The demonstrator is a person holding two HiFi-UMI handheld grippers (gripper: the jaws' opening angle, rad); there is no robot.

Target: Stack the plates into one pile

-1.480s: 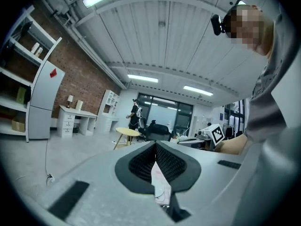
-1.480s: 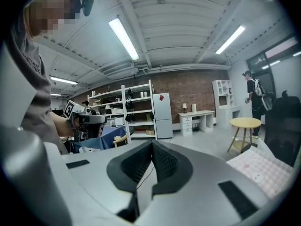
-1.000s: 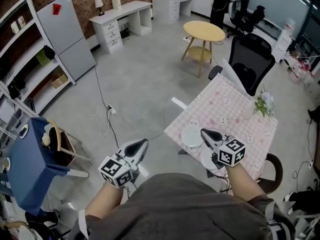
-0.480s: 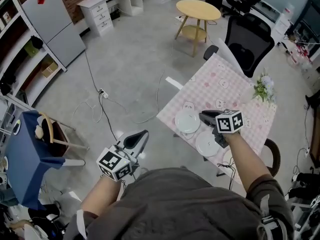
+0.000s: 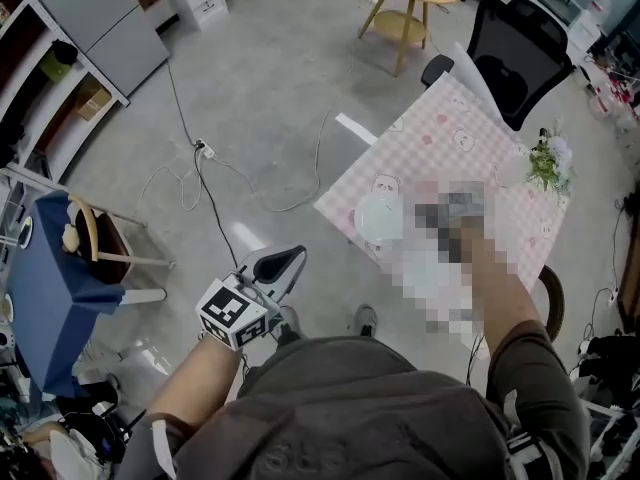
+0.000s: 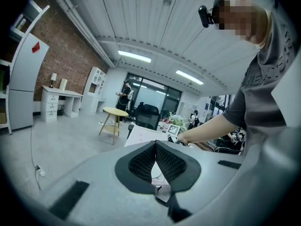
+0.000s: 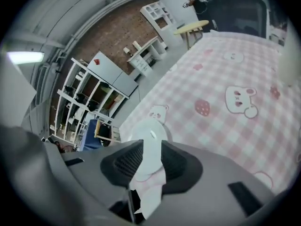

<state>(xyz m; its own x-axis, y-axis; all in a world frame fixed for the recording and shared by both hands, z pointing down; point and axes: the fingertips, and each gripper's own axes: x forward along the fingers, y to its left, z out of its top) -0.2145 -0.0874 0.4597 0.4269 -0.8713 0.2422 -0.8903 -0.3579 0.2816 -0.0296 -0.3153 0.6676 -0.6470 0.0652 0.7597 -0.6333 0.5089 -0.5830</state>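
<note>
**White round plate (image 7: 149,134) lies dead ahead of right gripper (image 7: 150,146)**

At left, the left gripper (image 5: 287,260) hangs over the grey concrete floor (image 5: 270,118), off the table and well apart from the plate. Its jaws are pressed together on nothing and it points slightly downward. At centre, the plate sits flat near the corner of the pink checked tablecloth (image 5: 440,138). At right, the nearer right gripper angles steeply down at the plate. Its jaws are opening and the plate shows through the gap beyond them, untouched. The pickup looks to be the right hand's. A second plate cannot be made out clearly.
</note>
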